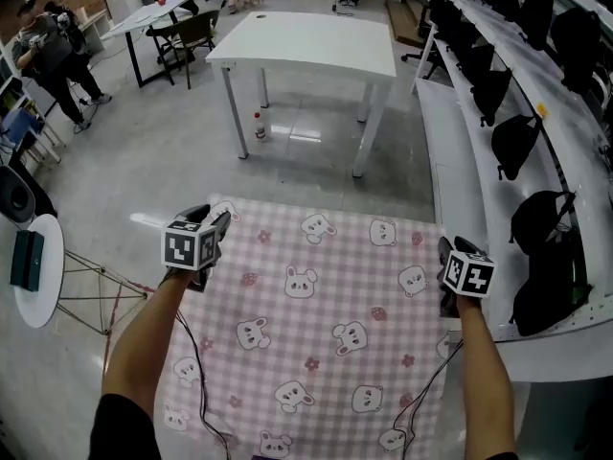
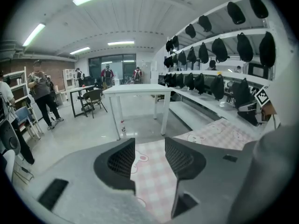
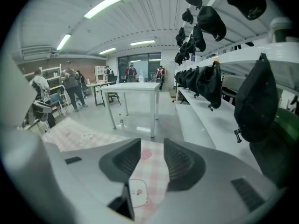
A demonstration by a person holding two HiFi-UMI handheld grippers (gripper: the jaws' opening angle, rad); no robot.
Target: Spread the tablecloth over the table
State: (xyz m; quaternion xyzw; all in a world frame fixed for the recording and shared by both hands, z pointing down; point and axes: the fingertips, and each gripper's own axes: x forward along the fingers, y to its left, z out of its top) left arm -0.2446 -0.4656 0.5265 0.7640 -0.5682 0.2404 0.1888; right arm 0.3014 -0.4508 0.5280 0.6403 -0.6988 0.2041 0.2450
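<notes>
The pink checked tablecloth with white rabbit faces [image 1: 316,333] lies flat and open below the person. It reaches from a far edge out in front back toward the person's body, and that seems to be its longer direction. What carries it is hidden under the fabric, so I cannot tell if it sits straight on its table. The left gripper [image 1: 220,220] is over the far left corner and the right gripper [image 1: 446,249] is over the far right corner, each pointing away from the person, so almost all the cloth lies behind and under the tools. In both gripper views the jaws stand apart with only a strip of pink fabric [image 2: 154,181] showing below the gap. The pads do not press it, so both tools have let go. Neither hand is nearer than the other, as each has its own corner. I judge that any further pull must go along the far edge. Beyond that edge there is grey floor [image 1: 172,180], then a bare white table [image 1: 306,46].
</notes>
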